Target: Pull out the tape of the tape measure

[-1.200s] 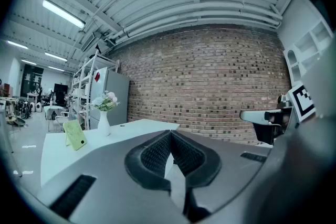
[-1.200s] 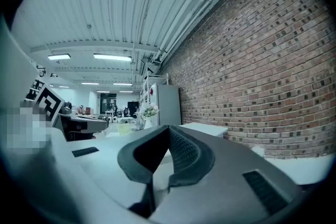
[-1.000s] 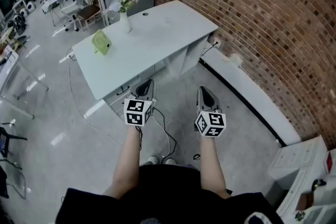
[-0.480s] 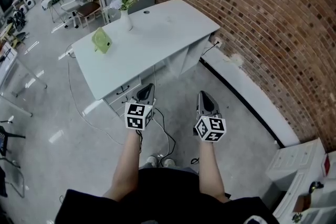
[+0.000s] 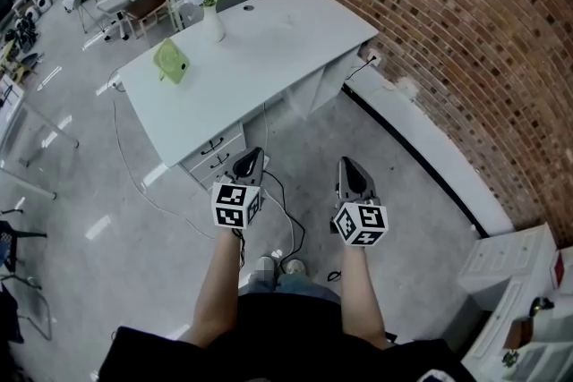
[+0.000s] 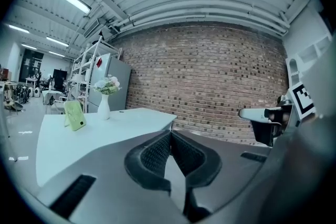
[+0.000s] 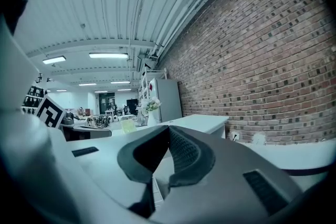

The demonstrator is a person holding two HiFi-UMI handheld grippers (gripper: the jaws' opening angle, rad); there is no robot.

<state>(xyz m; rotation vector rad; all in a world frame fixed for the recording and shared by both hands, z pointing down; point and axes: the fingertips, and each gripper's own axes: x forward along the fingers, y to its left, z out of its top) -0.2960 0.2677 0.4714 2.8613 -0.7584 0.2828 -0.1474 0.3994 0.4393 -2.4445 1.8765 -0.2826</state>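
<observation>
The left gripper (image 5: 250, 157) and right gripper (image 5: 351, 167) hang side by side over the grey floor (image 5: 134, 228), off the near edge of the white rectangular worktop (image 5: 269, 49) and touching nothing. Each gripper's ribbed black pads are pressed together with nothing between them. A lime-green rounded-square object (image 5: 170, 63), apparently the tape measure, stands near the worktop's far left corner, well apart from both grippers. A white vase of flowers (image 5: 213, 21) stands by the far edge.
</observation>
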